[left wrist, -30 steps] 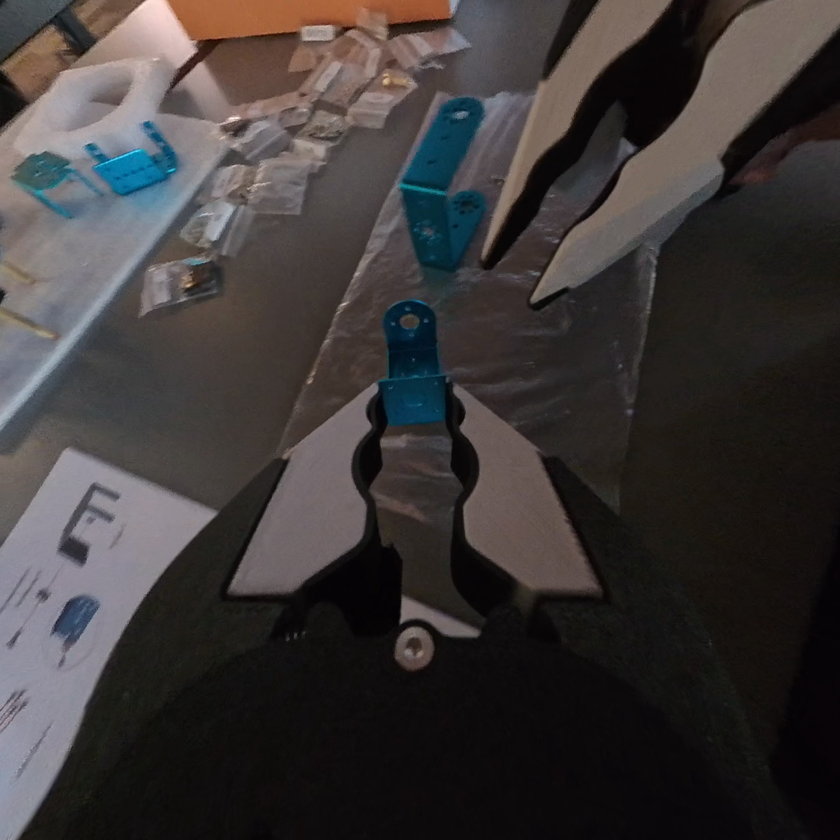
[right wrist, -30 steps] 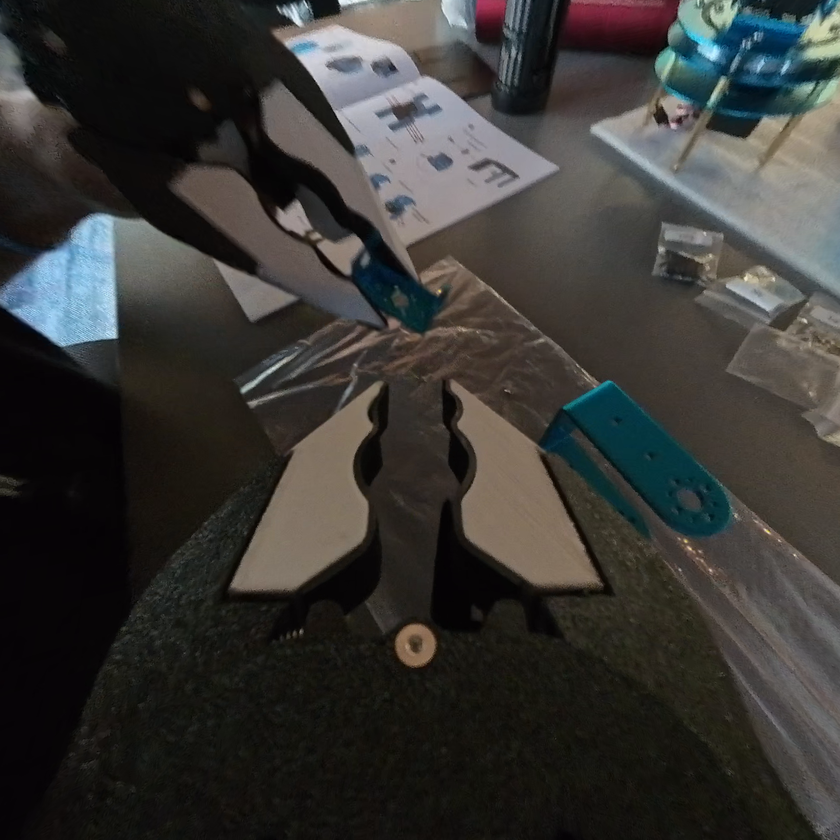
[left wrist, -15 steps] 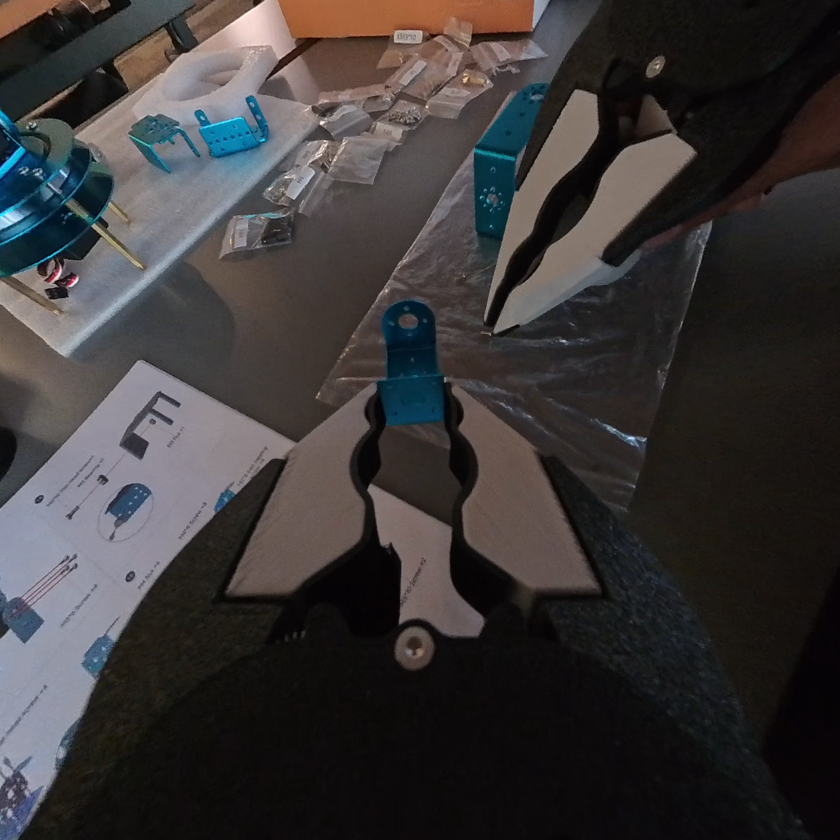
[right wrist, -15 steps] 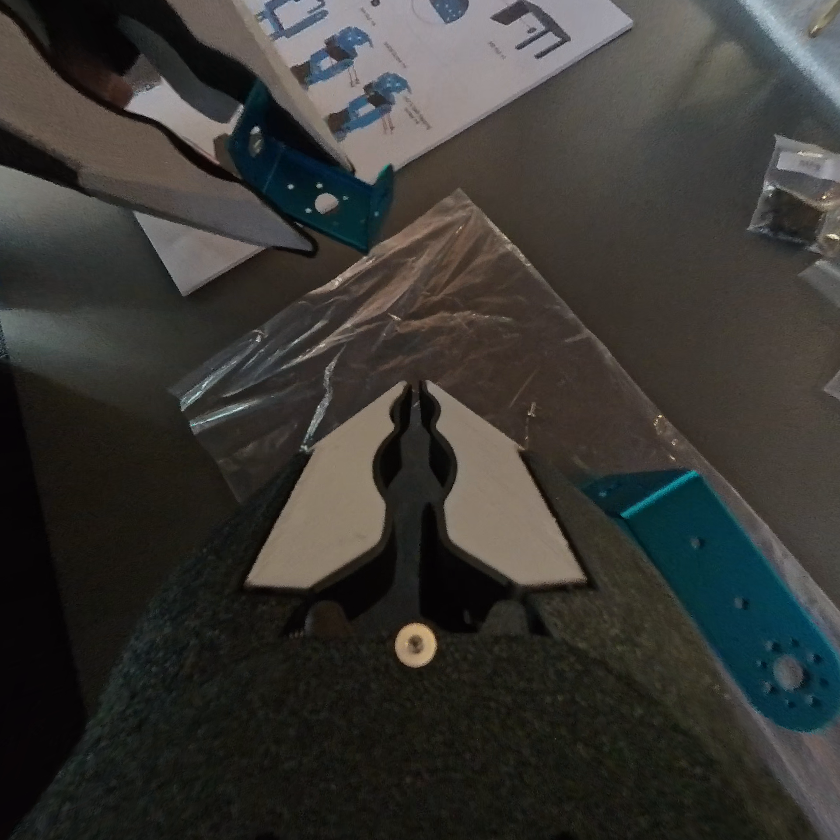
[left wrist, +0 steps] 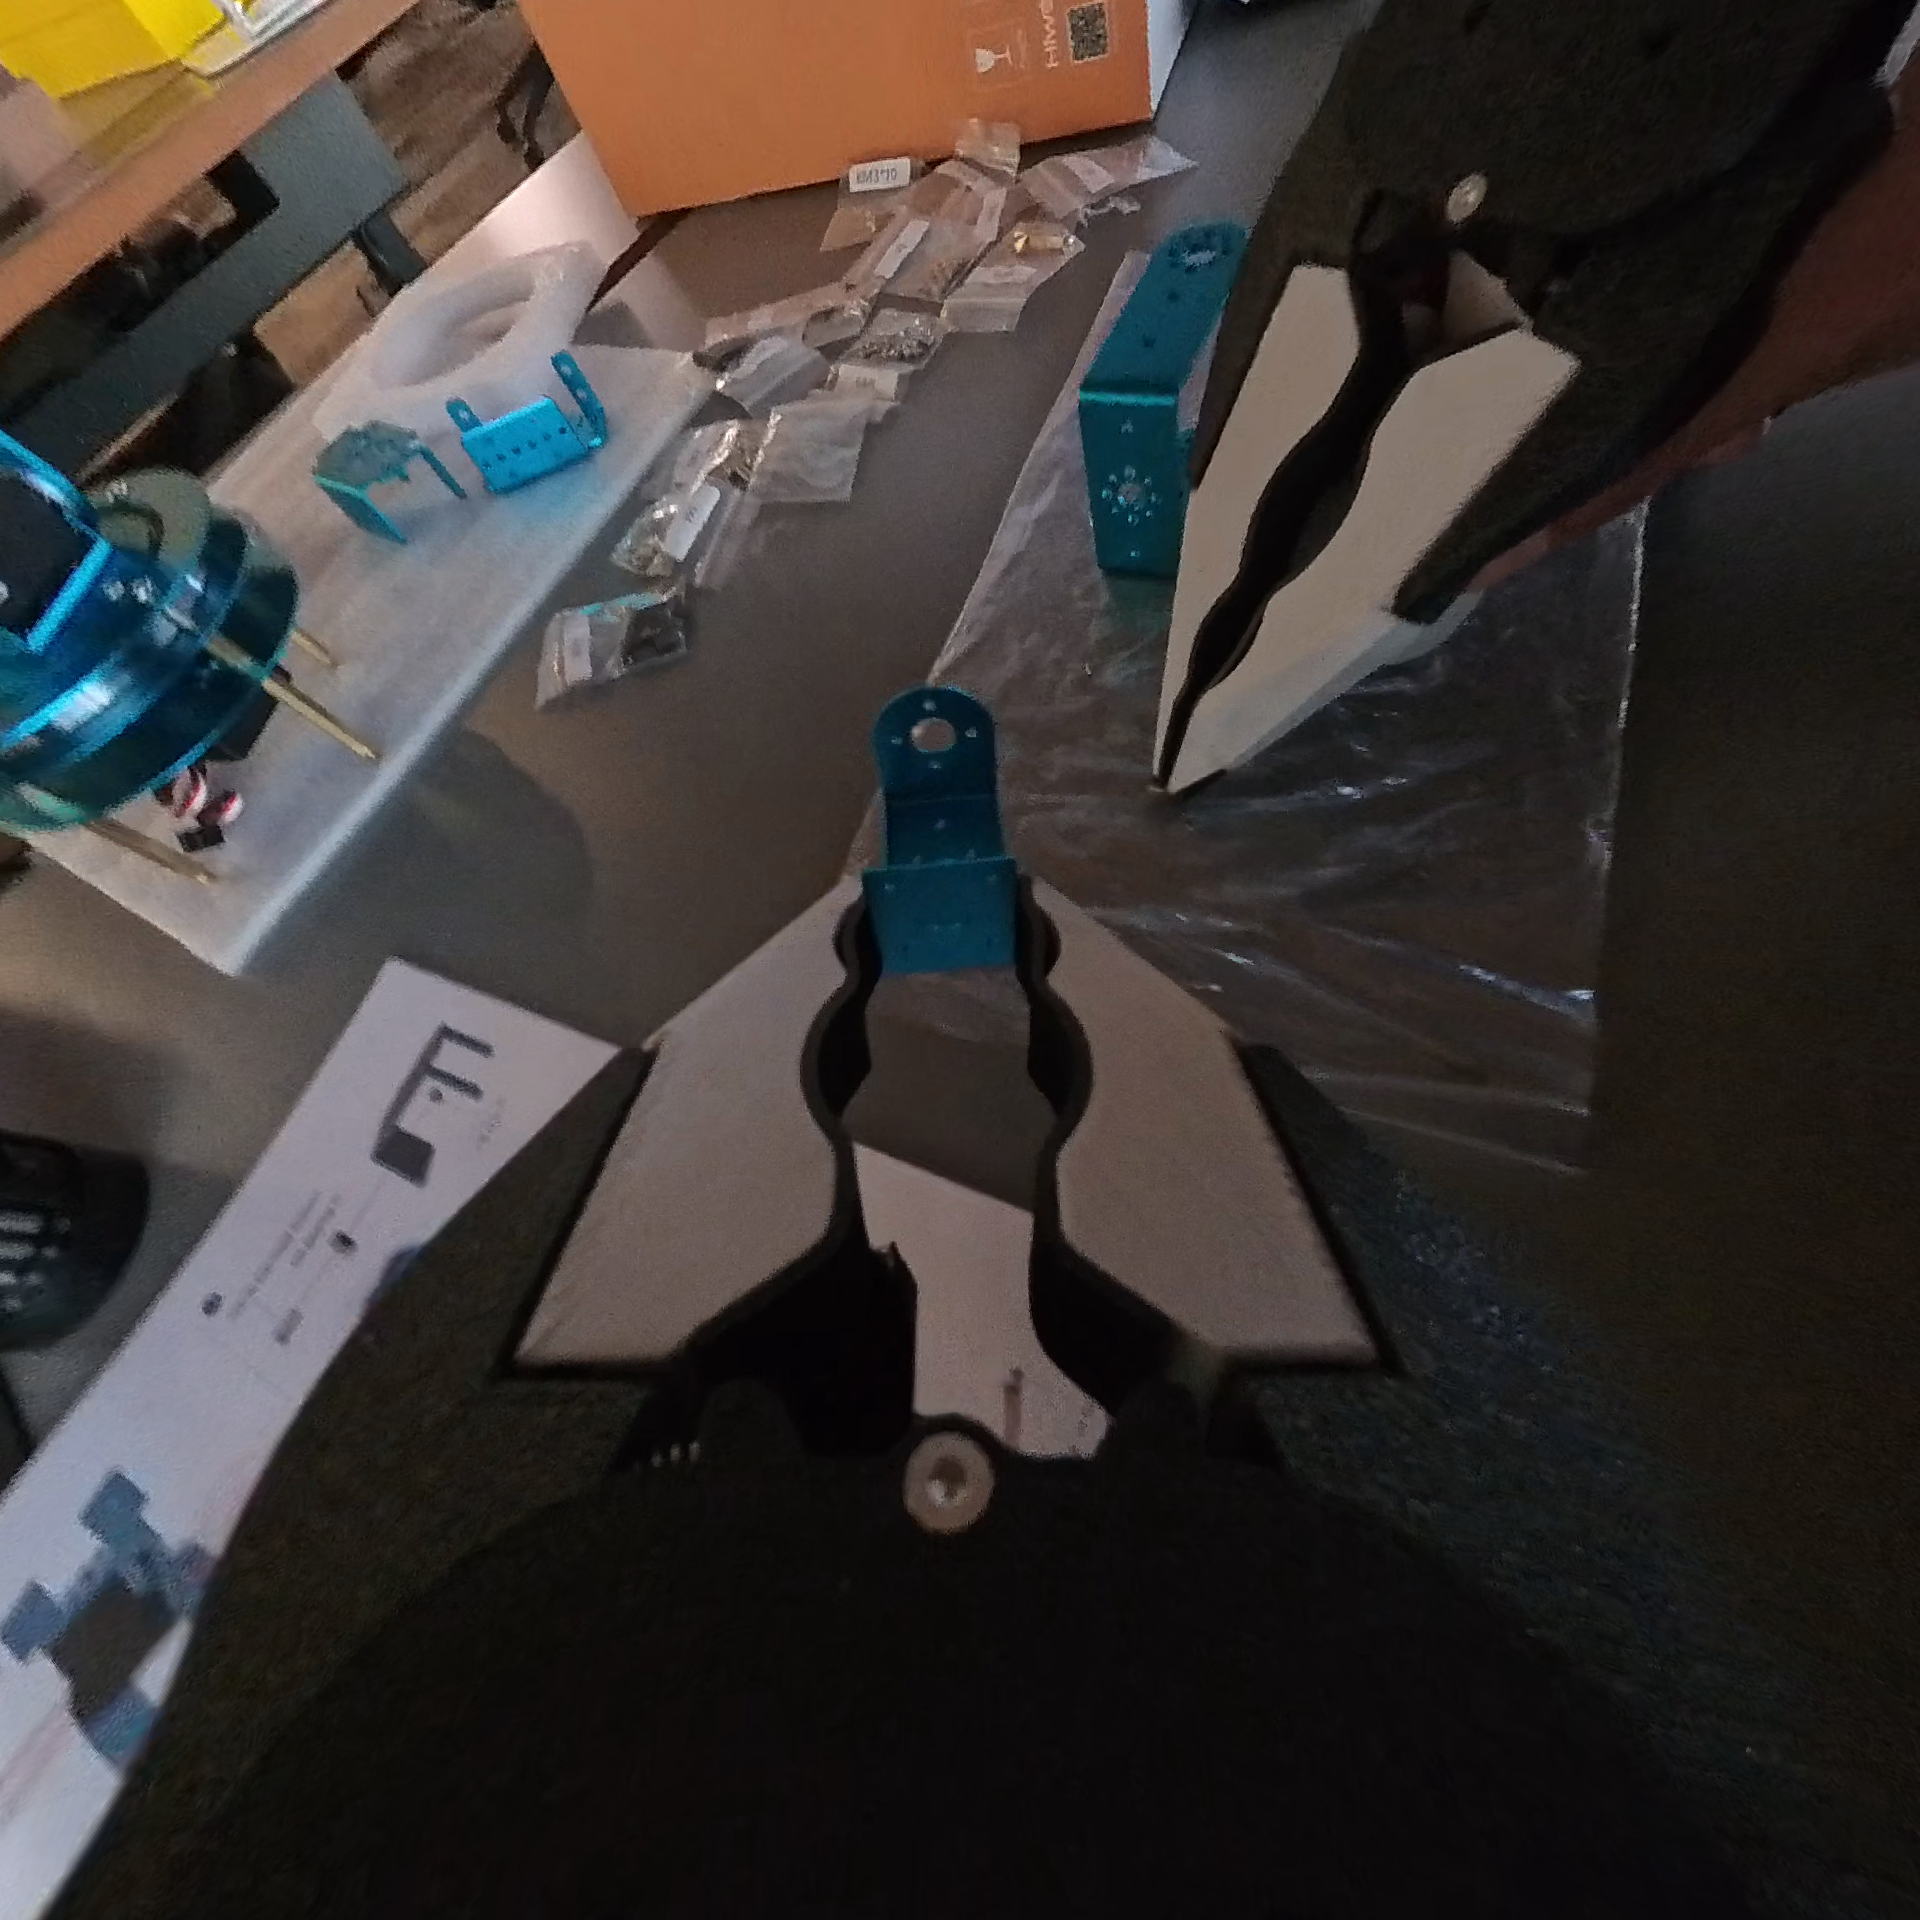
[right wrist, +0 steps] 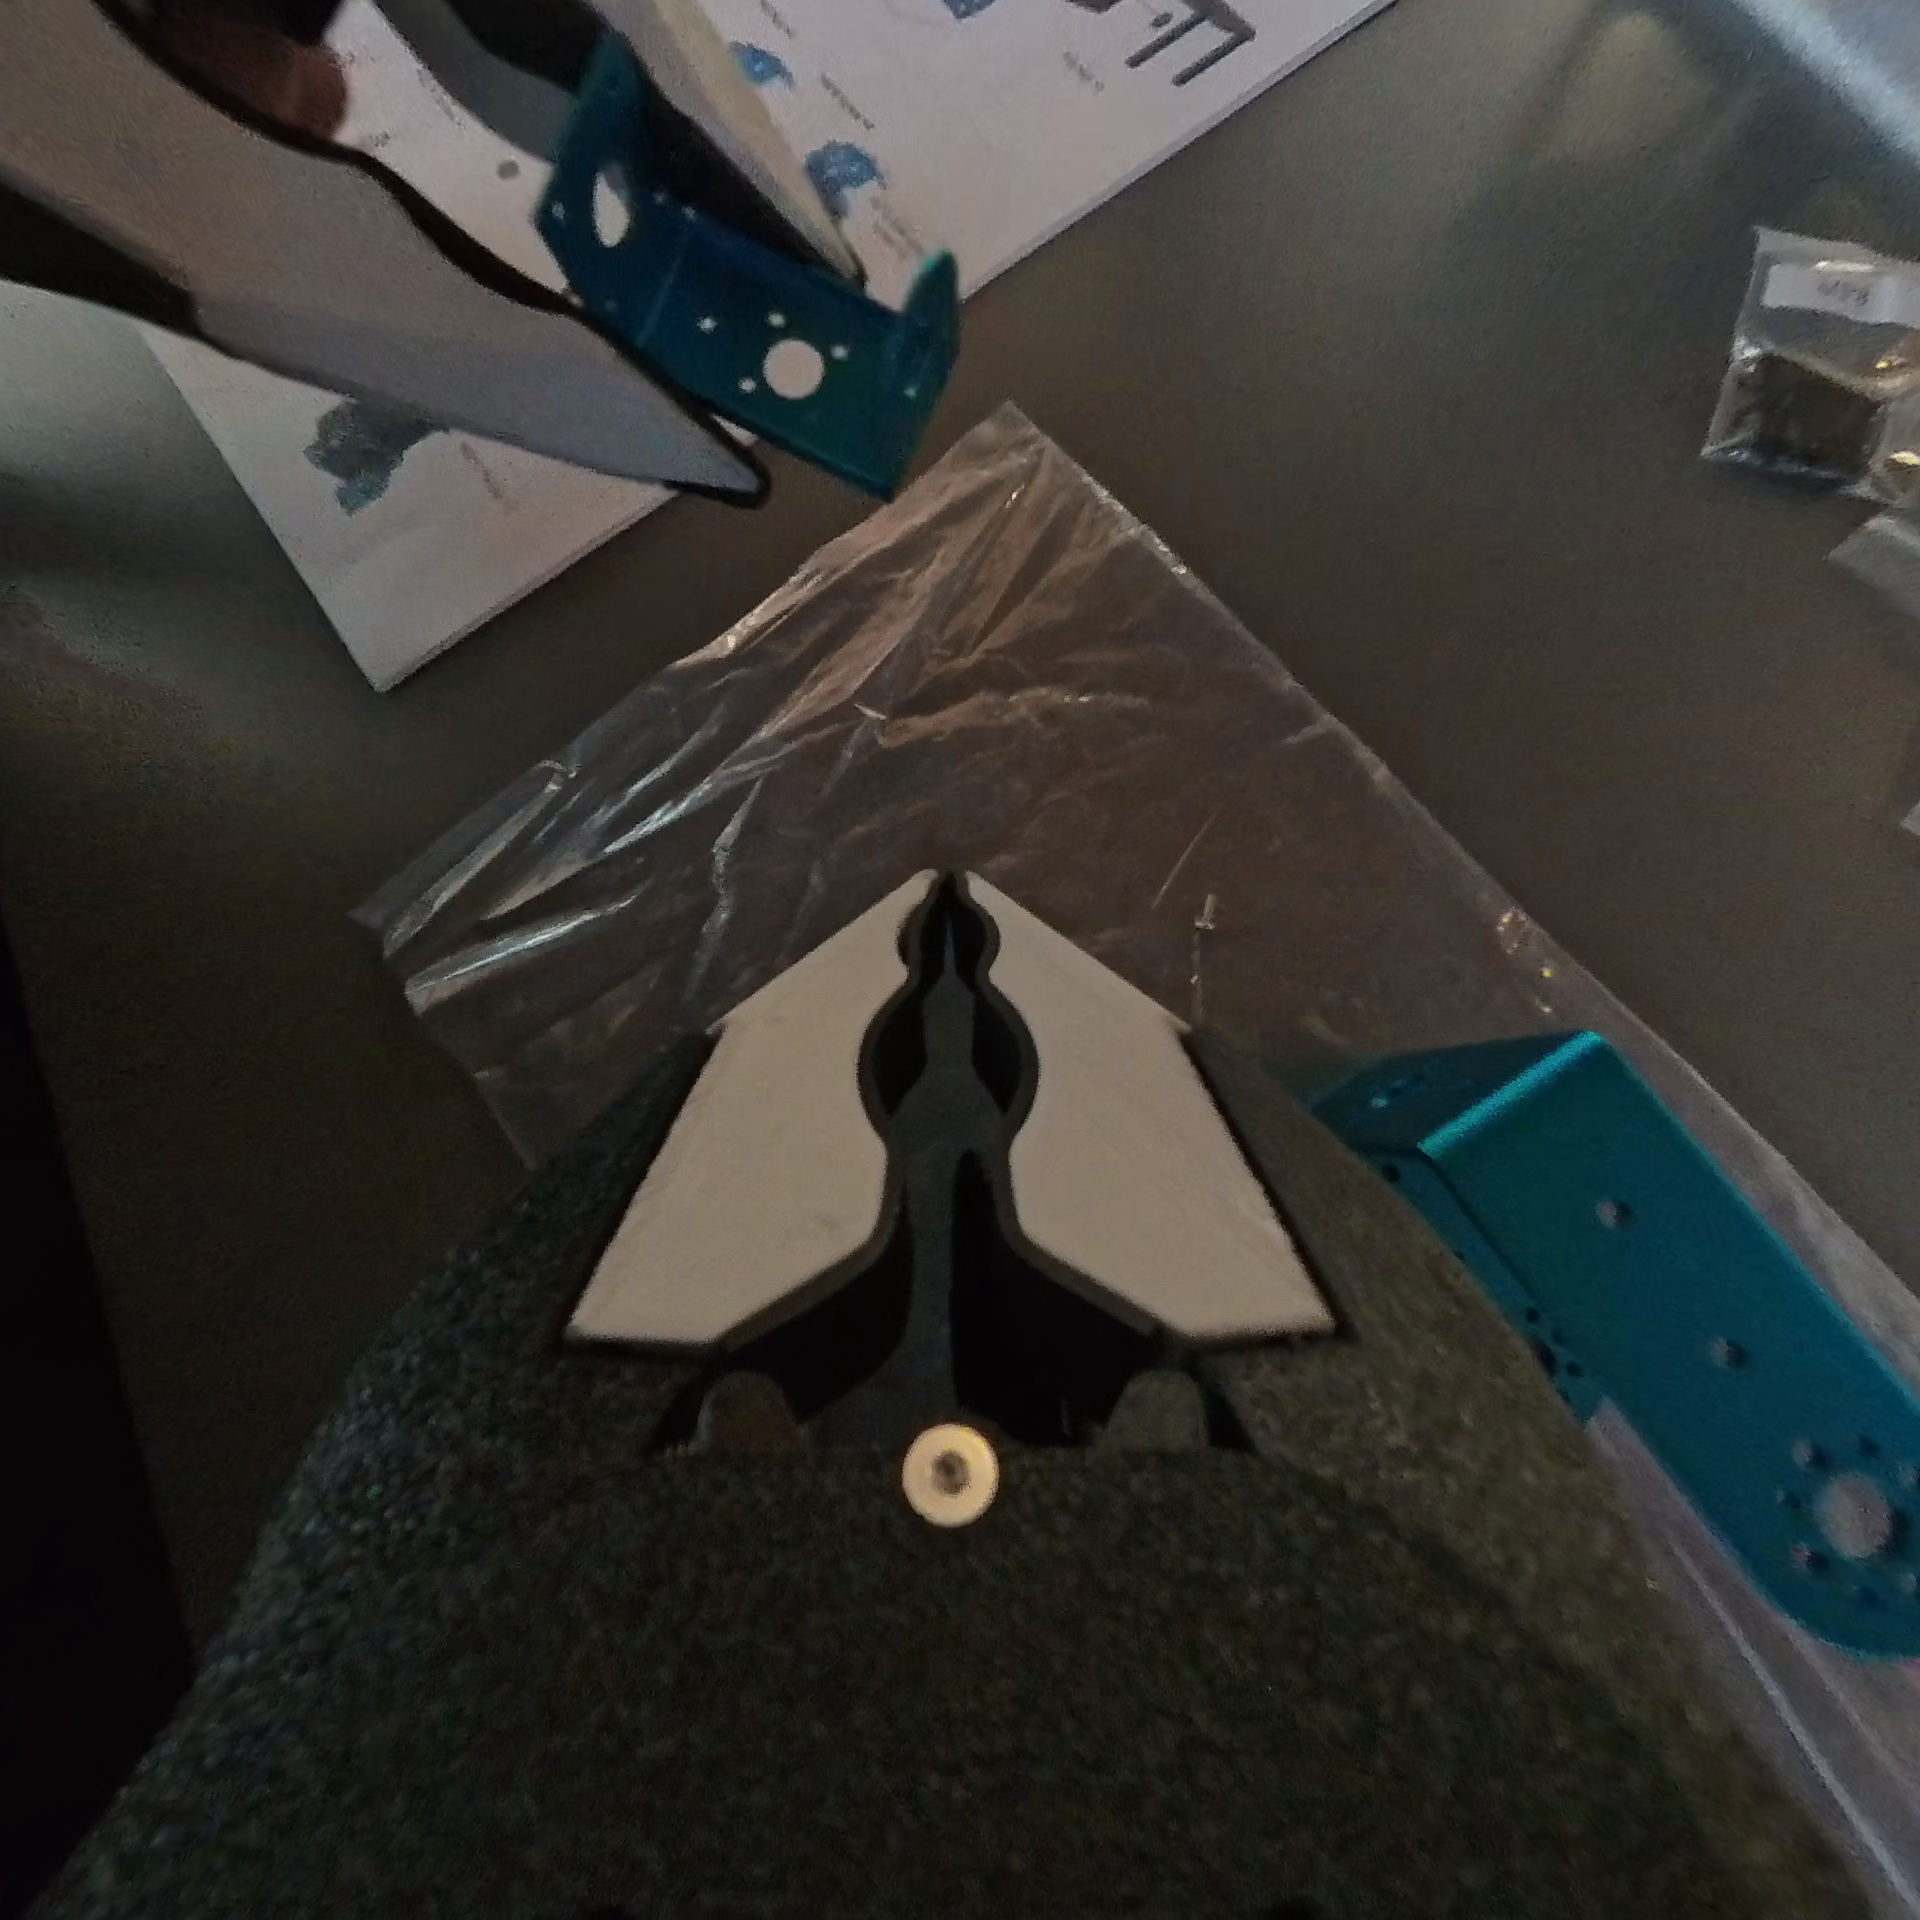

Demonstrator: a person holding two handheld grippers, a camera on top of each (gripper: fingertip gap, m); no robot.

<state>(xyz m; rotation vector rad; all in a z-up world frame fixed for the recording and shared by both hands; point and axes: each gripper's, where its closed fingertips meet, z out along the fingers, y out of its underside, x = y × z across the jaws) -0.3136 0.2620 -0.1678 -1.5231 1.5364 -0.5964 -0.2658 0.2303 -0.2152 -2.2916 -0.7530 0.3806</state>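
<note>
My left gripper (left wrist: 940,914) is shut on a small blue metal bracket (left wrist: 933,790) and holds it above the table, between the instruction sheet and a clear plastic bag (left wrist: 1351,914). In the right wrist view the left gripper (right wrist: 800,364) and its bracket (right wrist: 769,343) show at the upper left. My right gripper (right wrist: 948,883) is shut, with its tips down on the plastic bag (right wrist: 935,727); nothing shows between them. It also shows in the left wrist view (left wrist: 1169,774). A larger blue bracket (right wrist: 1662,1299) rests on the bag just right of it, and also shows in the left wrist view (left wrist: 1132,457).
An instruction sheet (left wrist: 343,1195) lies at the front left. Several small bags of parts (left wrist: 727,488) lie mid-table. An orange box (left wrist: 831,83) stands at the back. A white foam sheet (left wrist: 416,623) carries blue brackets (left wrist: 530,436) and a round blue assembly (left wrist: 114,644). A tiny screw (right wrist: 1205,914) lies on the bag. My right fingertips sit around 8 cm from my left ones.
My right gripper has shut and come down onto the plastic bag. My left gripper has drawn back toward the instruction sheet, still holding the small bracket.
</note>
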